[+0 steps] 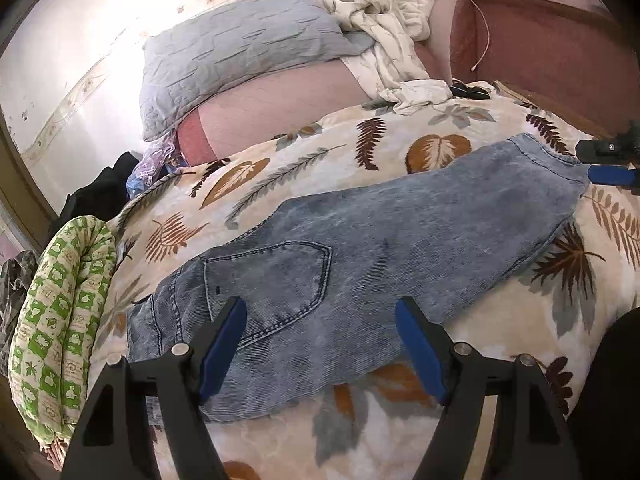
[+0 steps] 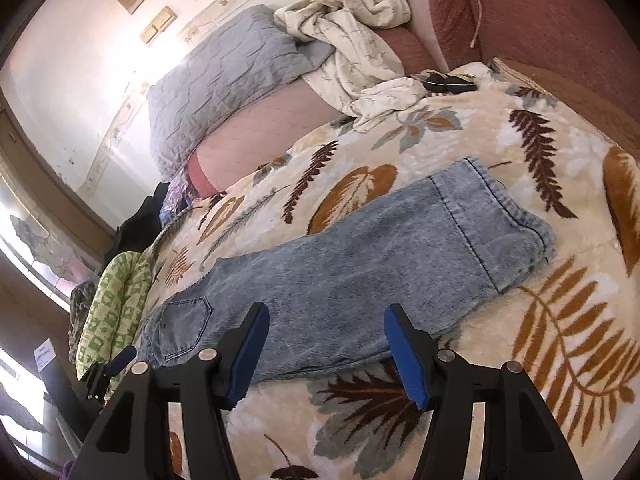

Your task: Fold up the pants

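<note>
Light blue acid-wash jeans (image 1: 360, 240) lie flat on a leaf-patterned blanket (image 1: 320, 168), folded lengthwise with one leg on the other. The back pocket (image 1: 272, 280) faces up at the waist end and the hems (image 2: 508, 216) point to the right. My left gripper (image 1: 322, 302) stands open over the waist end, nothing between its blue pads (image 1: 224, 344). My right gripper (image 2: 328, 308) stands open over the jeans' (image 2: 360, 272) near edge at mid-leg, also empty. Each gripper shows in the other's view: the right one (image 1: 612, 168) by the hems, the left one (image 2: 116, 364) by the waist.
A grey quilted pillow (image 1: 240, 52) and a crumpled white sheet (image 1: 392, 32) lie at the back against a reddish headboard (image 1: 540, 48). A rolled green-patterned cloth (image 1: 60, 312) and dark clothes (image 1: 100, 188) sit at the bed's left edge. A small black object (image 2: 448, 80) lies by the sheet.
</note>
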### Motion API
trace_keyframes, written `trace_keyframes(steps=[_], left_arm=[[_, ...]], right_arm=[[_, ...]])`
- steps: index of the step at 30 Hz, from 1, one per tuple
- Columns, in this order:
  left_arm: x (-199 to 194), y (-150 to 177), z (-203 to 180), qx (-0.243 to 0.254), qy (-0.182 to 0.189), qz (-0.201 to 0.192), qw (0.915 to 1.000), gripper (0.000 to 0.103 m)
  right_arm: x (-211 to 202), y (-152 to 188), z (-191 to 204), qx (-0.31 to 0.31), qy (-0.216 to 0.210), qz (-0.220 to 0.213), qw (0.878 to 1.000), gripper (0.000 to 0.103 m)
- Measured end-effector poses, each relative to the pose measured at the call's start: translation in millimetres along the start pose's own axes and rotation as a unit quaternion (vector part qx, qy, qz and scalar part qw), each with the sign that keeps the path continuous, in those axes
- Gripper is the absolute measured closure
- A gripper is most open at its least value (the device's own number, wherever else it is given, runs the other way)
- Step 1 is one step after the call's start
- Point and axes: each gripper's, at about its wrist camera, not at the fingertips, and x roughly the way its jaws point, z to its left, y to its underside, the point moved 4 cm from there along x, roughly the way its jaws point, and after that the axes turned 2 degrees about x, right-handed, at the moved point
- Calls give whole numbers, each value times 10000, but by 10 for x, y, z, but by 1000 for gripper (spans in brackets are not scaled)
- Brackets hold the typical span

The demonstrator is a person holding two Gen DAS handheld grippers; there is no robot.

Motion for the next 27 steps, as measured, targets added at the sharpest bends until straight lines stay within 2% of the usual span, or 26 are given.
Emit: trace_keyframes(steps=[5,11,18,22,27], left_arm=[[3,0,-66,48,36,55,10000,26],[-16,0,-108,93,171,111,9997,26],[33,-73,-100,99,173,290,9994,26],[-3,-81,-131,-41,350,311,9989,26],[93,-179,-232,176,573,531,9968,26]], right_arm=[[-1,46,-106,362,-141,-20,9992,39],[29,118,-110,453,-150,-50,9988,39],[-72,140,-266,929,-168,-375,9948,39],[-97,207,-432,1196,-96,-427,9919,39],[-145,237,-626,1708,-34,-677,9830,39]])
